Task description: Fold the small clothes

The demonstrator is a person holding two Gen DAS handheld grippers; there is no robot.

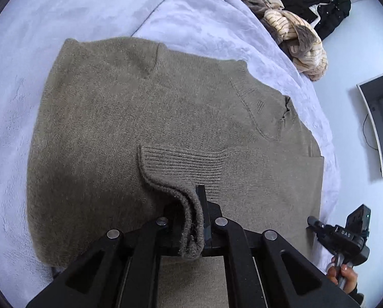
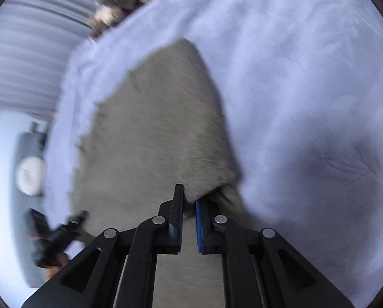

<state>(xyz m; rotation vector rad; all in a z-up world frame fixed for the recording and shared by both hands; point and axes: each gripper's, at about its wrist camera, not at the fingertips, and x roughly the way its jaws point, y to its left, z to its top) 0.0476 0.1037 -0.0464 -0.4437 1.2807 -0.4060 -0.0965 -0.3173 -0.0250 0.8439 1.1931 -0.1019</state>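
An olive-brown knit sweater (image 1: 130, 118) lies spread on a pale lilac fleece blanket (image 1: 186, 23). My left gripper (image 1: 194, 205) is shut on the sweater's ribbed sleeve cuff (image 1: 189, 215), which is folded over the sweater body. In the right wrist view the sweater (image 2: 150, 133) is blurred. My right gripper (image 2: 189, 200) is pinching a fold of the sweater's edge (image 2: 204, 192) between its black finger and blue-padded finger. The right gripper also shows in the left wrist view (image 1: 317, 224), at the sweater's right edge.
A pile of cream and brown striped clothes (image 1: 294, 33) lies at the blanket's far edge, with a black garment (image 1: 327, 10) behind it. A grey bin (image 1: 381, 120) stands on the floor to the right. The blanket (image 2: 306, 89) extends far right of the sweater.
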